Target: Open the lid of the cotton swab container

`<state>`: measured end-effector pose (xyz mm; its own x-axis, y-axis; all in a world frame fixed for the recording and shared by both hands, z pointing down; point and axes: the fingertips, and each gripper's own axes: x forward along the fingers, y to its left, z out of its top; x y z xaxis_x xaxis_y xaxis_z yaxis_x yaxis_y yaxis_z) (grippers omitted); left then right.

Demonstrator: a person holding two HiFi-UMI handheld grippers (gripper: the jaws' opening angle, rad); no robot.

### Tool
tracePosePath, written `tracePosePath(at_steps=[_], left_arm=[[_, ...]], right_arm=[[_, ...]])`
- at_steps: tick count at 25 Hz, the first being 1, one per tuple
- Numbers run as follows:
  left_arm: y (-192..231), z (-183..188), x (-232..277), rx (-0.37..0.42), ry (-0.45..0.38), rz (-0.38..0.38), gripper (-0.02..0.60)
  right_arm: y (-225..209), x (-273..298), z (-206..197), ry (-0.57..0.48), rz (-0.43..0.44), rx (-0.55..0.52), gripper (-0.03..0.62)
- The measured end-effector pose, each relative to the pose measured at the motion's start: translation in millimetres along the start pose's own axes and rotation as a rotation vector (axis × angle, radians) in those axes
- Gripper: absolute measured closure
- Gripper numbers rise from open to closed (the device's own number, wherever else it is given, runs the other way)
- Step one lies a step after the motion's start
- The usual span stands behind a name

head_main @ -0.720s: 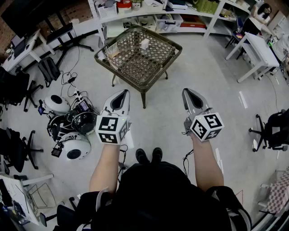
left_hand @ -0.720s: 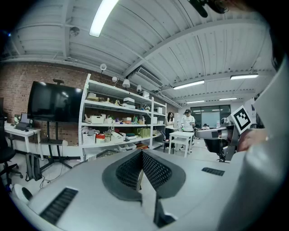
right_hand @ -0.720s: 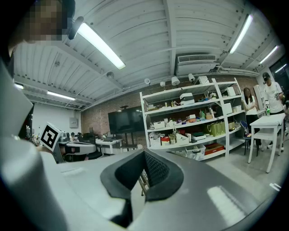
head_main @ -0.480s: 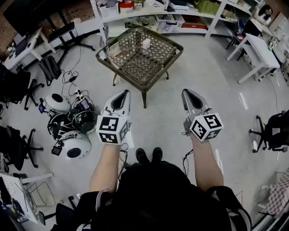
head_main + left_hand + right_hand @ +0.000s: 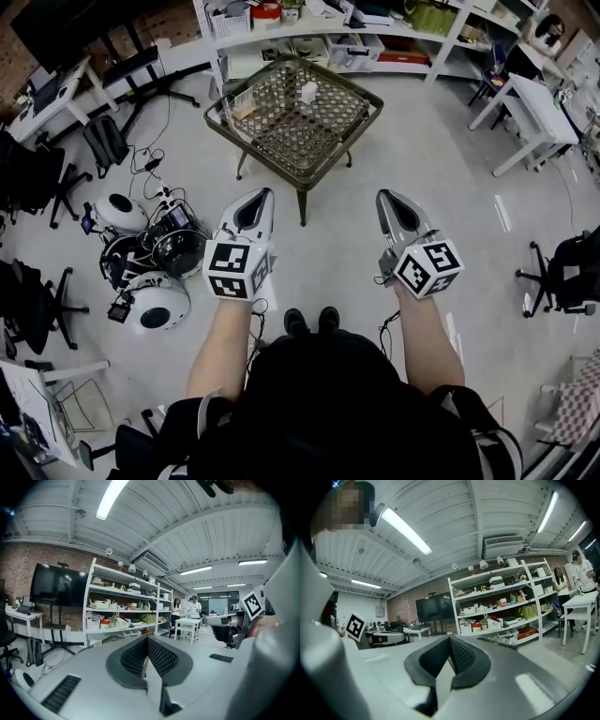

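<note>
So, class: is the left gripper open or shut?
Shut. On the left gripper, the black pads meet, nothing between them.

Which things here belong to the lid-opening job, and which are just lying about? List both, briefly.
Job:
- left tool, shut, empty
- right tool, shut, empty
- wicker table
- small white object on it, possibly the cotton swab container; too small to tell

Lying about:
- shelving unit
- white desk
- round white devices on the floor
</note>
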<state>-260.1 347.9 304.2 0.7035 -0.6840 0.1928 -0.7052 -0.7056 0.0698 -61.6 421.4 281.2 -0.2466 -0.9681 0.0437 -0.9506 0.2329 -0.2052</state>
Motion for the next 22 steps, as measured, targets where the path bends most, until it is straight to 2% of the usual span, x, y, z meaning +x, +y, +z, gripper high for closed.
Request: tracePosePath(at_steps=[10, 22], left_arm=[[23, 2, -9, -0.007, 0.000, -0.010, 0.583], [46, -5, 20, 0.007, 0.052, -0.005, 0.583]], right_arm=[[16, 8, -13, 0.036, 0.025, 0.026, 0.583], [-4, 51, -21, 0.046, 0.033, 0.089, 0.583]])
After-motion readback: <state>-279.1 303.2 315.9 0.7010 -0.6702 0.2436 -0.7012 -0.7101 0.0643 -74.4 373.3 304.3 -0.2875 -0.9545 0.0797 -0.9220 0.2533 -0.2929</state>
